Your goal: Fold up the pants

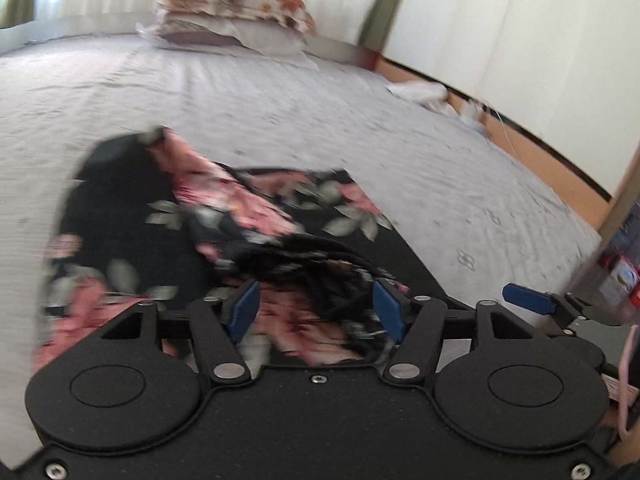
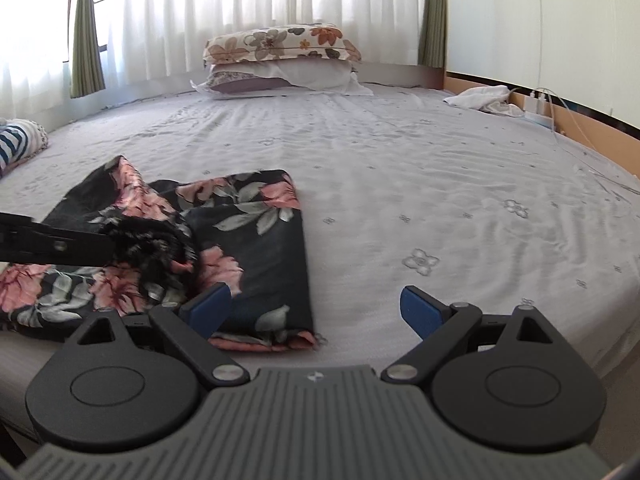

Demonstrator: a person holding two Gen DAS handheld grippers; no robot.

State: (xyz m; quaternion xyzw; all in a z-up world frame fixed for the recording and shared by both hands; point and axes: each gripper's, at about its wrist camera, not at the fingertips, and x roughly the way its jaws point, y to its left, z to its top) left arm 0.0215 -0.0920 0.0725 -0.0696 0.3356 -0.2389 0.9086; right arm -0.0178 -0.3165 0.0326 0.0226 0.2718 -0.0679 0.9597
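Black pants with pink flowers and grey leaves [image 2: 256,248] lie partly folded near the front edge of a grey bed sheet [image 2: 400,184]. In the left wrist view the pants [image 1: 132,248] fill the lower left, blurred. My left gripper [image 1: 316,308] is open, its blue pads either side of the bunched waistband. It shows from the side in the right wrist view [image 2: 52,240], reaching into the bunched cloth. My right gripper [image 2: 316,312] is open and empty, hovering over the pants' right front corner. It also shows at the right of the left wrist view [image 1: 528,298].
Two stacked pillows [image 2: 280,60] lie at the head of the bed by white curtains. A white cloth [image 2: 480,98] and a charger with cables [image 2: 540,112] sit at the right edge along the wooden frame. A striped garment [image 2: 16,140] lies at far left.
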